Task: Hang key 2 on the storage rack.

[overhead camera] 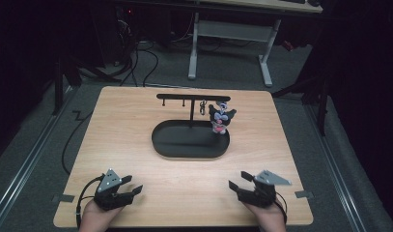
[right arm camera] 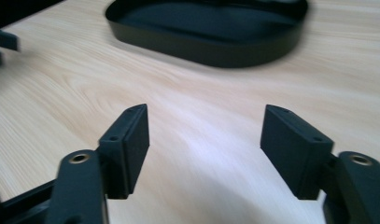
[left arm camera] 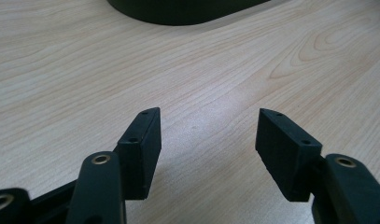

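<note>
Plush keychain [overhead camera: 220,117] on rack — well beyond both empty tools

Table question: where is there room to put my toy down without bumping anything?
Bare wood lies between the black tray and the left gripper and right gripper, and along the table edges left and right of the tray. It is crowded at the tray's back right, where a plush keychain hangs from the rack.

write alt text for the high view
A black oval metal tray with a T-shaped hanger stand sits mid-way on a light wooden table, a small black-and-pink plush keychain hanging at the stand's right end. Near the front edge, the left tongs and right tongs rest open, empty.
</note>
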`<state>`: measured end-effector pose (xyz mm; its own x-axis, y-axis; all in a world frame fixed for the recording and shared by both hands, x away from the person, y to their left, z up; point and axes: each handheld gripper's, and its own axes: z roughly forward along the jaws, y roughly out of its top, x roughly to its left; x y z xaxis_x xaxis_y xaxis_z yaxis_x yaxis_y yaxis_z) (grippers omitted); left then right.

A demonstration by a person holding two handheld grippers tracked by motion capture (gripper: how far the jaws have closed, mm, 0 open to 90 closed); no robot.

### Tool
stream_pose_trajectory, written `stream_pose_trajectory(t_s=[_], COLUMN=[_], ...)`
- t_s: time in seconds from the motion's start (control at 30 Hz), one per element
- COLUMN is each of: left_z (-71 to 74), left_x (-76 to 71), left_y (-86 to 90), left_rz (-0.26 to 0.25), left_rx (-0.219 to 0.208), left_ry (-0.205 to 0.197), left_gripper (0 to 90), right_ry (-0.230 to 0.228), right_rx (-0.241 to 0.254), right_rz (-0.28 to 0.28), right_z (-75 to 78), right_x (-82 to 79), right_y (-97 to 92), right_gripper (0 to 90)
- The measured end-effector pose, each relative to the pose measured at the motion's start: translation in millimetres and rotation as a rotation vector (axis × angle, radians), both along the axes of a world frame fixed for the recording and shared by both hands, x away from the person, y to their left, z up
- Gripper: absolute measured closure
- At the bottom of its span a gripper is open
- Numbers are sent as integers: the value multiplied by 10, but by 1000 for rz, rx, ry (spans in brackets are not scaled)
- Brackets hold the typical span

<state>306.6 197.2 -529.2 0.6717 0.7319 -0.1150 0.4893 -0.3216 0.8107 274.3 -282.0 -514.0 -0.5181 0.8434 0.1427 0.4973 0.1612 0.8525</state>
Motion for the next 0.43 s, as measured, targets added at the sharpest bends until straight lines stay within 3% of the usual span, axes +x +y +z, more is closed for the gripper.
stream_pose_trajectory(t_s=[0.03,0.1,0.33,0.43], left_z=[3,7,-2,-8], left_x=[3,13,-2,-13], left_y=[-6,-14,-22,3], left_rz=[2,10,27,32], left_rx=[-2,7,17,16], left_ry=[-5,-15,-13,-12], left_gripper=[413,408,406,404], right_ry=[19,3,14,31], right_rx=[27,62,11,15], right_rz=[-7,-25,17,19], right_z=[19,31,-38,-64], right_x=[-46,-74,17,51], right_y=[-58,-109,-28,-3], right_gripper=[298,294,288,288])
